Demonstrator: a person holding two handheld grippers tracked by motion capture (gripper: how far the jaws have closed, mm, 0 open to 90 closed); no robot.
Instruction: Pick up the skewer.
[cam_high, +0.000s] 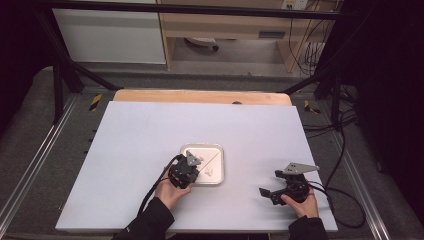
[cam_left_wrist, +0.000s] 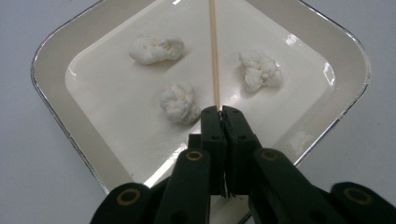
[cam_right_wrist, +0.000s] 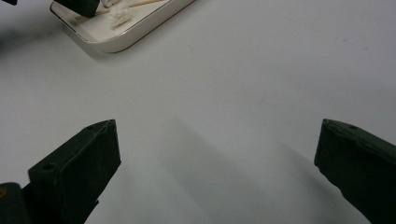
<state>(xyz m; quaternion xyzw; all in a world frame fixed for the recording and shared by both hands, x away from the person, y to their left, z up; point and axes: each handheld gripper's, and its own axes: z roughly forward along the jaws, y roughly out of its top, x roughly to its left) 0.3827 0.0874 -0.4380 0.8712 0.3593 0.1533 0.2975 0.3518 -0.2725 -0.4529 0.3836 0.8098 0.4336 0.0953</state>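
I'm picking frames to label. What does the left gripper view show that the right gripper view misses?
Left gripper view: the left gripper, jaws shut on a thin wooden stick, and three separate white lumps inside the tray.
Right gripper view: the right gripper, jaws wide open over bare table, nothing between them.
Both: the tray, the stick, at least one white lump and the white tabletop.

Your high view is evenly lit over the white table (cam_high: 150, 150), but the surroundings fall off into near-black at both sides — and the whole frame is soft. In your left gripper view the light comes from above: glare spots sit on the tray (cam_left_wrist: 327, 70) rim, and the near black linkage blurs. Your right gripper view is dimmer — soft grey shadows stretch behind the out-of-focus pads (cam_right_wrist: 88, 158).
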